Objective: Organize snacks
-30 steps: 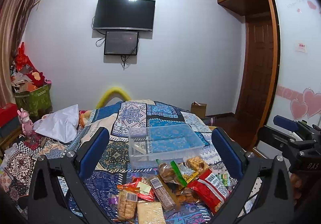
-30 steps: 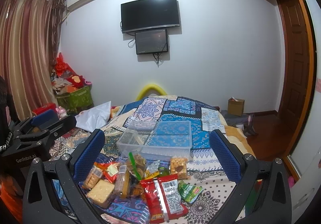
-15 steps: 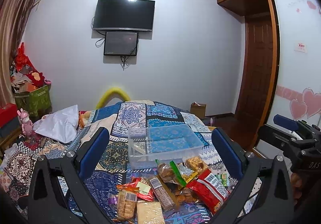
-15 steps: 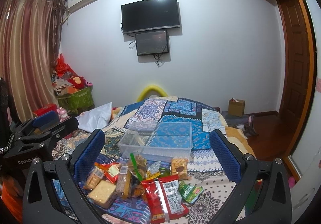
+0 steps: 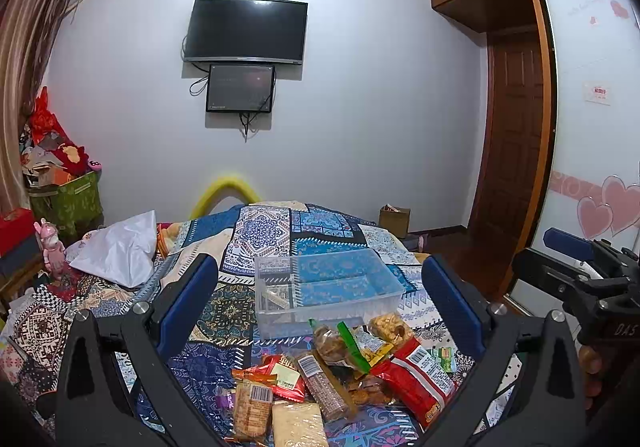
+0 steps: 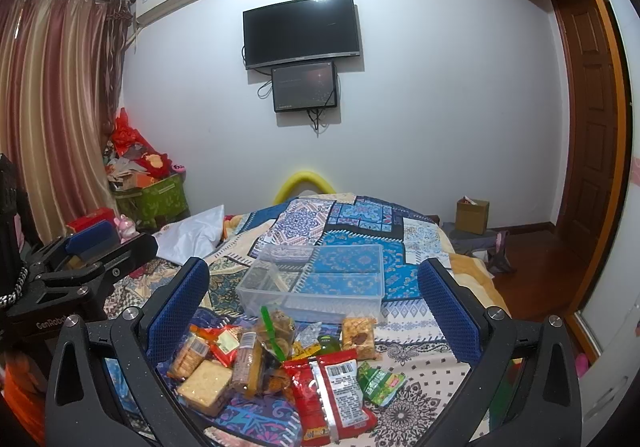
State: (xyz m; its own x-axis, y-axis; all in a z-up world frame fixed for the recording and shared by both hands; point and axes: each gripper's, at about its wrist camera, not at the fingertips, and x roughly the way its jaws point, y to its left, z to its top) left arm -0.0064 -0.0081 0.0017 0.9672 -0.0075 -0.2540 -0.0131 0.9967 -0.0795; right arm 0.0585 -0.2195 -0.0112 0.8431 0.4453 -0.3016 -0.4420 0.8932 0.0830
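Observation:
A pile of snack packets lies on the patterned bedspread, among them a red bag (image 5: 414, 377) (image 6: 334, 387), a cracker pack (image 5: 296, 425) (image 6: 204, 383) and a green-clipped cookie bag (image 5: 332, 341) (image 6: 276, 327). A clear plastic bin (image 5: 324, 291) (image 6: 316, 283) sits just beyond the pile and holds little. My left gripper (image 5: 320, 299) is open and empty above the pile. My right gripper (image 6: 312, 303) is open and empty too. Each gripper shows at the edge of the other's view.
A white pillow (image 5: 120, 247) lies at the bed's left. A green box (image 5: 68, 199) of clutter stands by the curtain. A cardboard box (image 6: 472, 215) sits on the floor by the wooden door (image 5: 516, 151). A TV (image 5: 246, 31) hangs on the far wall.
The right wrist view has drifted slightly, with the scene shifting a little; the left view is nearly the same. Both grippers stay open and no snack has moved.

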